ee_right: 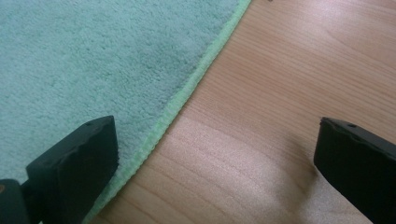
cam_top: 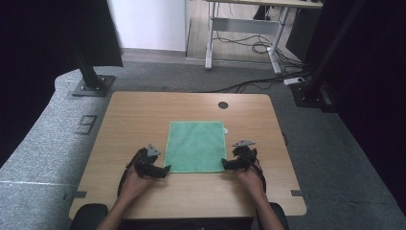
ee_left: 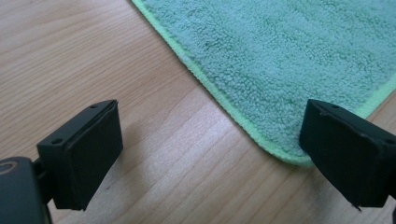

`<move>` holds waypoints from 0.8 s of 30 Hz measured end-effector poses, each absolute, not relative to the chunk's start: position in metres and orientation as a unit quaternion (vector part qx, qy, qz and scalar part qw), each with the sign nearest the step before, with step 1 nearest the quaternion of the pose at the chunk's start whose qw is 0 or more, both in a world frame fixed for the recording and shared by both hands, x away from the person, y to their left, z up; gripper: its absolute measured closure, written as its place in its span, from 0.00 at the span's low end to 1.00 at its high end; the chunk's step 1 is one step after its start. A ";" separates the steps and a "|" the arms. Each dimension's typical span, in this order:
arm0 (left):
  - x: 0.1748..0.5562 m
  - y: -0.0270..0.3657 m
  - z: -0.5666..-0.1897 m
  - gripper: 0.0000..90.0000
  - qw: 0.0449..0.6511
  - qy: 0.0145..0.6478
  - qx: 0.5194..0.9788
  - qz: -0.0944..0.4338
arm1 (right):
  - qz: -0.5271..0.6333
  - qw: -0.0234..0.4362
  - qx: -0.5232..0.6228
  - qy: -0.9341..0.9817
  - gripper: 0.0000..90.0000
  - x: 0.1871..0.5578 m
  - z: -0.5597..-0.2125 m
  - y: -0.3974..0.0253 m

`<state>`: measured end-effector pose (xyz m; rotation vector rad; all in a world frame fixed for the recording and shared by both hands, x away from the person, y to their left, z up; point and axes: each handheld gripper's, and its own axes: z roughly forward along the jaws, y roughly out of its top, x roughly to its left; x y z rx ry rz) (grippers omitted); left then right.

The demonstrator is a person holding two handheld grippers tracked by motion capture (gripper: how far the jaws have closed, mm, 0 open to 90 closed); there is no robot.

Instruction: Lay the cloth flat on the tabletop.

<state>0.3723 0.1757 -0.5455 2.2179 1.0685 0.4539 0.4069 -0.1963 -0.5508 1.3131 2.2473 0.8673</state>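
Green cloth (cam_top: 197, 146) flat on table (cam_top: 143, 115)

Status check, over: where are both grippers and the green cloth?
Left gripper open at square green terry cloth's near left corner. Right gripper open at near right corner. Cloth flat on wooden table, ungrasped. Nothing in the way.

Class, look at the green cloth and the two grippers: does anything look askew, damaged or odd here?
Nothing stands out. The green cloth lies flat and square on the table, and the left gripper and right gripper sit open at its near corners.
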 end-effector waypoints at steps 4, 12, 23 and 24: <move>0.373 0.181 -0.546 0.07 0.317 0.413 0.838 0.165 | 0.312 0.194 0.468 0.804 0.01 0.405 -0.551 -0.196; 0.372 0.179 -0.542 0.09 0.313 0.401 0.842 0.178 | 0.316 0.194 0.454 0.810 0.00 0.405 -0.550 -0.195; 0.365 0.199 -0.522 0.08 0.359 0.396 0.828 0.172 | 0.342 0.193 0.446 0.804 0.00 0.392 -0.536 -0.203; 0.364 0.202 -0.520 0.08 0.361 0.396 0.827 0.172 | 0.342 0.194 0.446 0.804 0.00 0.391 -0.535 -0.205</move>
